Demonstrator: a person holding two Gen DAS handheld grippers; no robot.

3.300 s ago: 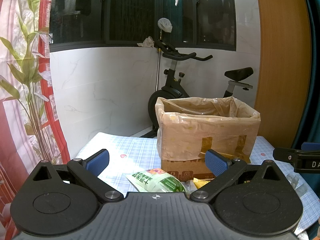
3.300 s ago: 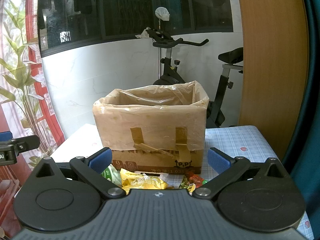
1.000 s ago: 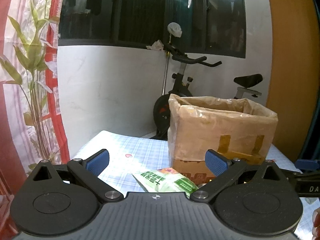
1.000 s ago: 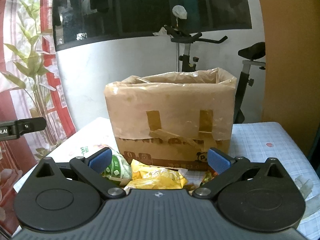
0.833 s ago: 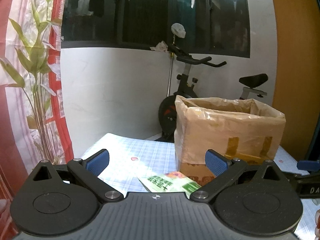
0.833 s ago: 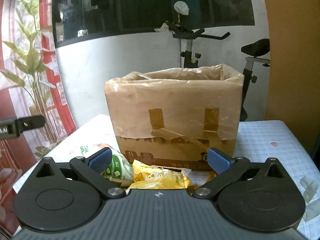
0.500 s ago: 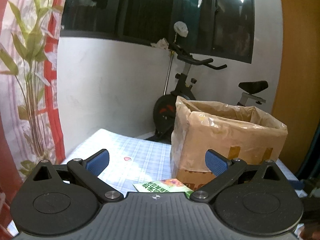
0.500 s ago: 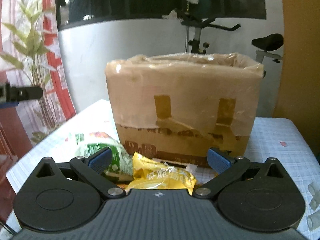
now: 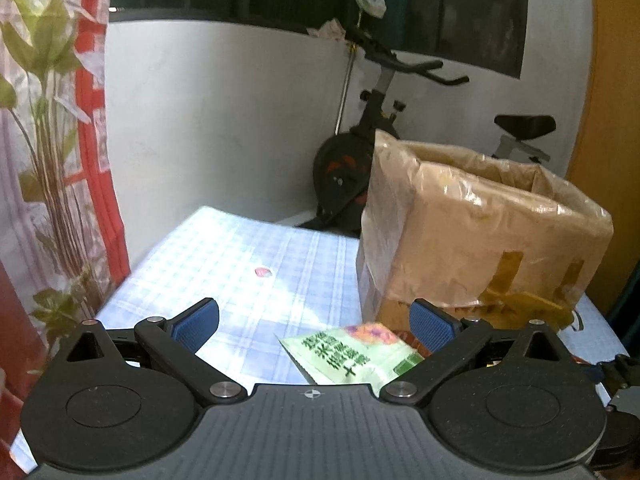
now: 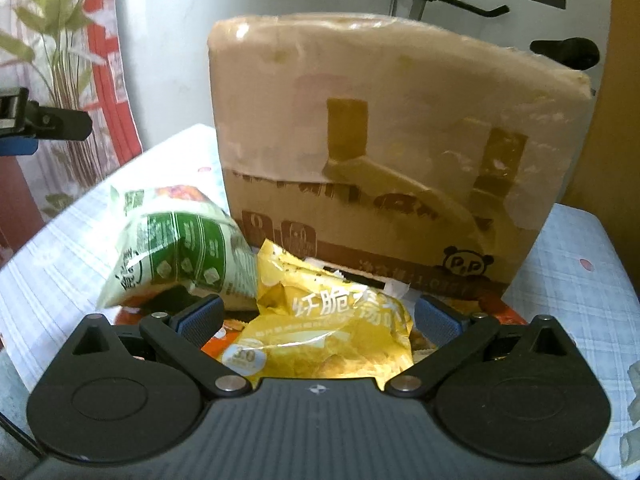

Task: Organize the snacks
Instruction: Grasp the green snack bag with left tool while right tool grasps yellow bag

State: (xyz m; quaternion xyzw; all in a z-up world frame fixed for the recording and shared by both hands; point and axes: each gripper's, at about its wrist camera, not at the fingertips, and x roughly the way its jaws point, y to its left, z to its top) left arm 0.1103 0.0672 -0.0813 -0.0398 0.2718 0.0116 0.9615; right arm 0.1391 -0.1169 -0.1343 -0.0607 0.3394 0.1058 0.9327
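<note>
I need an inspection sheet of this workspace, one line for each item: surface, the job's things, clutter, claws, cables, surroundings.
Surface: table under a blue checked cloth.
Job's things: cardboard box lined with a plastic bag, open top; green snack bag and yellow snack bag lying in front of it, the green one resting partly on other packets.
Clutter: red-orange packets under the yellow bag, only partly visible; small clear pieces at the table's right edge, too unclear to name.
Claws: left claw open, empty; right claw open, low over the yellow bag, not closed on it.
Cables: nothing seen.
Surroundings: exercise bike behind the table, dark window, curtain with a plant print.
</note>
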